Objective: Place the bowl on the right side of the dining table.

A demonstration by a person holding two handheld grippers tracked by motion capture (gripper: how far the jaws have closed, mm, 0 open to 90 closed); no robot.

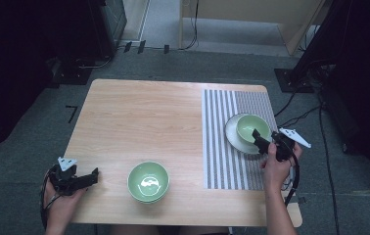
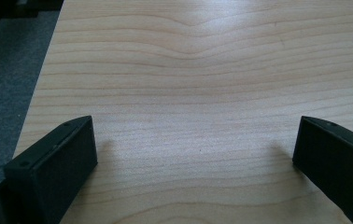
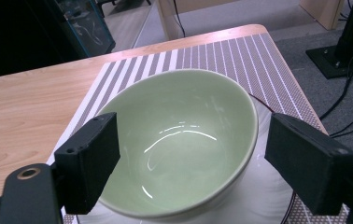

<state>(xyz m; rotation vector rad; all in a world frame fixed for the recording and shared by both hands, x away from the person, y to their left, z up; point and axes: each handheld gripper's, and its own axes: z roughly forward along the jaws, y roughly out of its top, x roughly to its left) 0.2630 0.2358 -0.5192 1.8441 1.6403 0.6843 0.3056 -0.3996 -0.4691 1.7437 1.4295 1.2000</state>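
Pale green glazed bowl [image 3: 184, 144], empty and glossy, seated on a white plate [image 1: 233, 133] atop a striped placemat [image 1: 222, 142] at the right side of the wooden surface [image 1: 144, 117]. Likely ceramic: rigid, fairly weighty, slick under the glaze, prone to chip if knocked against the plate. Best hold probably across the rim, one jaw inside and one outside the wall, since the rounded outer flank offers little purchase and looks too wide to span. Right tongs [image 3: 191, 156] held by the right hand [image 1: 273, 169], jaws apart, one at each side of the bowl's near rim, nothing clamped; contact with the wall impossible to confirm. Second green bowl [image 1: 148, 181], seemingly a nested pair, near the front edge at the middle of the surface, well apart from the first. Left tongs [image 2: 193, 154] at the front left corner in the left hand [image 1: 60, 200], jaws wide apart over bare wood, holding nothing. Grey carpet and cables beyond.
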